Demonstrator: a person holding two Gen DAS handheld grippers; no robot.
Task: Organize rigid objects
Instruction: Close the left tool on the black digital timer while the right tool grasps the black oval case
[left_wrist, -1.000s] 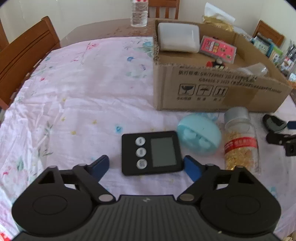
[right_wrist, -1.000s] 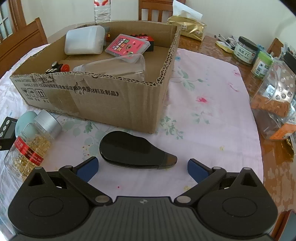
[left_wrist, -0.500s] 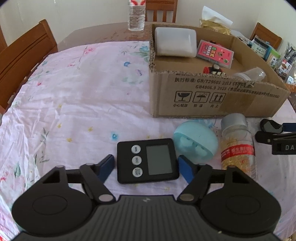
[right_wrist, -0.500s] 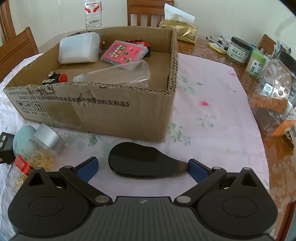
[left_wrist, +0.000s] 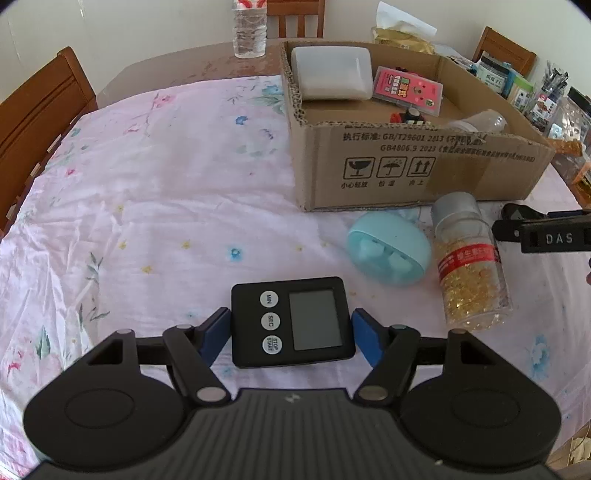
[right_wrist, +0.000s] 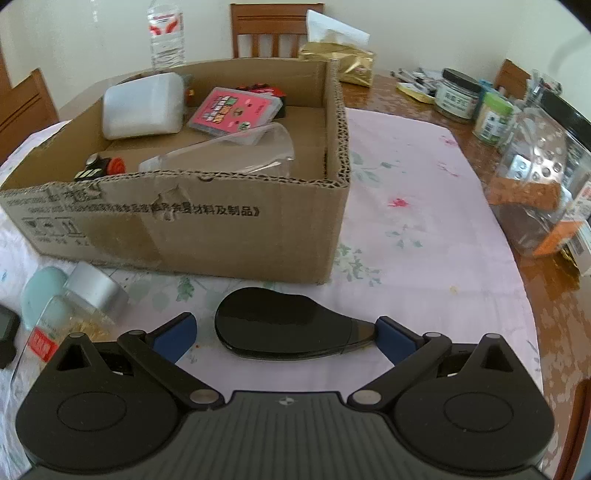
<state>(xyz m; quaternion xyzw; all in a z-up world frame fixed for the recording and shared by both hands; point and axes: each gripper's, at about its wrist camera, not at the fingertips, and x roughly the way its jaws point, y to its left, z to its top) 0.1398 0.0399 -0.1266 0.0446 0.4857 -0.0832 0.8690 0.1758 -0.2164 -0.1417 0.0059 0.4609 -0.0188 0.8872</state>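
Looking past my right gripper, I lose the left side of the scene: the black timer is cut off at the frame's 9 o'clock edge, and the teal egg-shaped case sits half hidden behind the capsule bottle. Inside the cardboard box, a clear plastic piece is hard to make out. From the left wrist view, my right gripper pokes in at 3 o'clock, mostly out of frame.

My left gripper has its blue pads just beside the two short sides of the timer; I cannot tell whether they press it yet. The timer lies flat on the floral tablecloth, with the teal case at its 1 o'clock and the bottle lying at 2 o'clock, both near the box's front wall.

My right gripper stands apart around the black teardrop-shaped object. Its narrow tip touches the right-hand pad, while a gap separates its round end from the left-hand pad. The box is at 12 o'clock from it.
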